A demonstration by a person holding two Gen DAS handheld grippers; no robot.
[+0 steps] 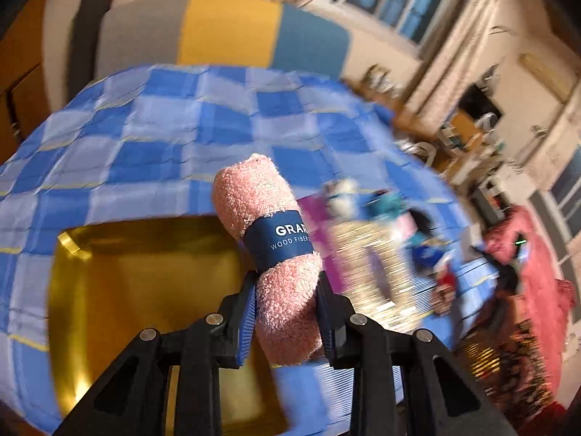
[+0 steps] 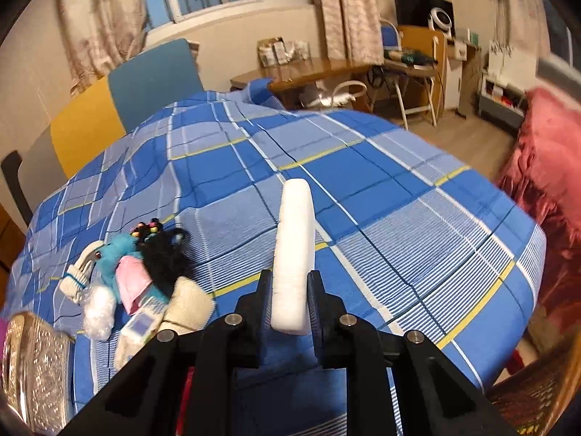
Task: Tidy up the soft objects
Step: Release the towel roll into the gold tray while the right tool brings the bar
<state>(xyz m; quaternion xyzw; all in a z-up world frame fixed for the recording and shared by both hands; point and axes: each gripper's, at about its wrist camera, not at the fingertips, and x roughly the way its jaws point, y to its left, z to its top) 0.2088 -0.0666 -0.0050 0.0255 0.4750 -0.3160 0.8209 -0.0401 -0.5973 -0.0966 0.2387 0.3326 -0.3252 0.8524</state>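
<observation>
In the left wrist view my left gripper is shut on a rolled pink towel with a dark blue paper band. The roll stands up between the pads, above a shiny gold box on the blue checked bedspread. In the right wrist view my right gripper is shut on a flat white foam pad that sticks up and away over the bedspread. A pile of soft things lies at the lower left: a teal plush, a black furry item, a pink cloth, white socks and a cream roll.
A silver patterned box sits at the lower left edge of the right wrist view. A red fabric-covered seat stands at the bed's right. Yellow and blue headboard panels, a wooden table and chairs lie beyond the bed.
</observation>
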